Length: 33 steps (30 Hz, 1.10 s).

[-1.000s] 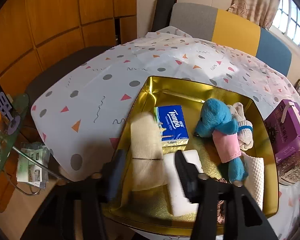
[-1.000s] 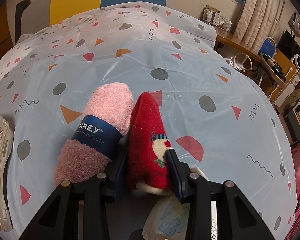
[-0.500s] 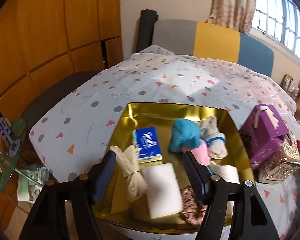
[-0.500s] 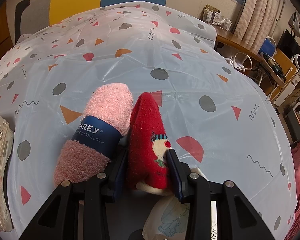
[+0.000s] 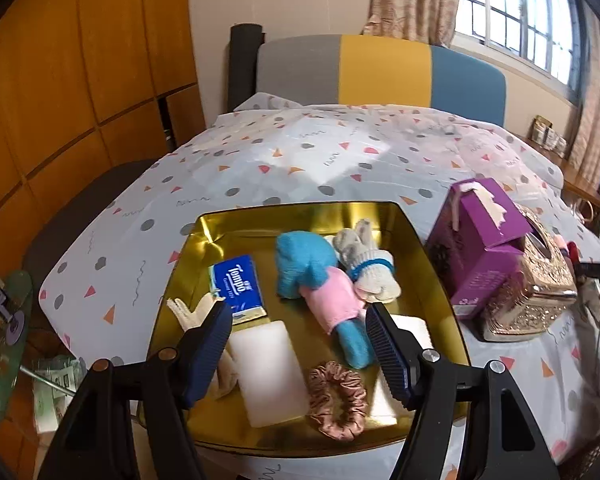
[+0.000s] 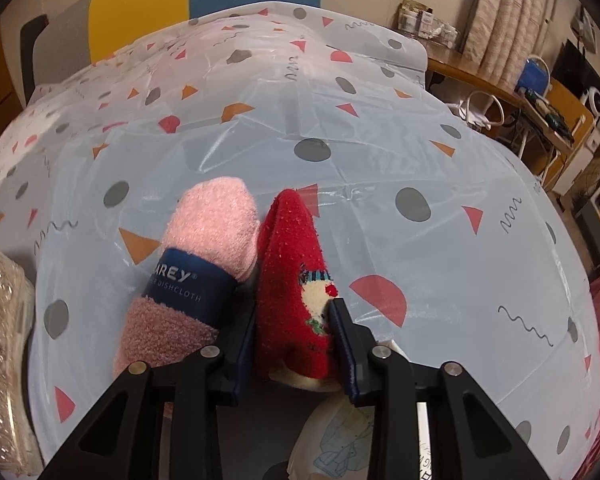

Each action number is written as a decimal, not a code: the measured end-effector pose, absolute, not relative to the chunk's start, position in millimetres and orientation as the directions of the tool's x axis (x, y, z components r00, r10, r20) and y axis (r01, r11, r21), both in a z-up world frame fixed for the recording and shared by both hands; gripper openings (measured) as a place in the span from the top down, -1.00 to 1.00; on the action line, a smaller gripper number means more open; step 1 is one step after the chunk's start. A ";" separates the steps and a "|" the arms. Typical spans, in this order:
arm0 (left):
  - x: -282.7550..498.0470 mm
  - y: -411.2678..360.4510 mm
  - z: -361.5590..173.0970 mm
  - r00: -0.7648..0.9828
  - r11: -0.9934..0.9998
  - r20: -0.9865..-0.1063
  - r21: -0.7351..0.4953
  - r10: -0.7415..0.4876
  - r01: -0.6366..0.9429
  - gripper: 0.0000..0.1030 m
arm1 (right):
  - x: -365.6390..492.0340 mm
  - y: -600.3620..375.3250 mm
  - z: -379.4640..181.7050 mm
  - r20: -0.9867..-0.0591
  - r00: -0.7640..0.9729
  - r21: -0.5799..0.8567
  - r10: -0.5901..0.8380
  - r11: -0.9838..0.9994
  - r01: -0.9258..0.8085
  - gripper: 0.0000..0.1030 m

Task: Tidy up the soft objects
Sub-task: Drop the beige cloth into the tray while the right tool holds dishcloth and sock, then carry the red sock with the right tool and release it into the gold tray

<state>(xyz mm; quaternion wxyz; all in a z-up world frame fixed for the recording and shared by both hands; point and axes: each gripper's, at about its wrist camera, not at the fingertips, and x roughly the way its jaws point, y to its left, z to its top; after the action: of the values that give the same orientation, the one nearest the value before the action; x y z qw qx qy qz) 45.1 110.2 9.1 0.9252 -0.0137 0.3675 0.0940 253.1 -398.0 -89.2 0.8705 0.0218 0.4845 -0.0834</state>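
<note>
A tabletop under a dotted, triangle-printed cloth carries a gold tray at its near edge. The left gripper hangs above the tray's near side, tilted down toward it, jaws spread wide and holding nothing. In the tray lie a blue plush toy, a white sponge block, a tissue pack toward the left wall, rolled white gloves and a pink scrunchie at the near rim. A purple box stands just beside the tray's right wall. The right gripper sits low over the cloth, fingers narrowed onto a red sock; a pink dishcloth roll touches the sock's left side.
</note>
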 end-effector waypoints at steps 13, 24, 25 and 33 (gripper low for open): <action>43.9 89.0 5.5 0.712 0.993 -0.693 0.054 0.111 -0.103 -0.36 | 243.0 -407.2 -61.4 -0.784 0.608 0.018 -0.127 0.974 0.227 0.52; 40.7 85.2 1.6 0.715 0.998 -0.696 0.043 0.066 -0.050 -0.36 | 233.0 -374.0 11.5 -0.682 0.727 0.062 -0.078 0.984 0.165 0.52; 39.8 86.8 1.5 0.716 0.998 -0.695 0.037 0.063 -0.052 -0.36 | 233.3 -363.8 21.5 -0.672 0.738 0.061 -0.065 0.988 0.143 0.52; 32.1 101.4 2.3 0.725 0.997 -0.686 0.009 0.060 -0.075 -0.36 | 229.8 -245.4 101.5 -0.581 0.804 0.026 0.129 0.990 -0.140 0.52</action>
<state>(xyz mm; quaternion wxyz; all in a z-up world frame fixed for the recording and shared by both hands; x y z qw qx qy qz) 32.1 101.4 2.3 0.9287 -0.0097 0.3688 0.0363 229.8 -245.4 101.5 0.9497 -0.0089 0.3050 0.0707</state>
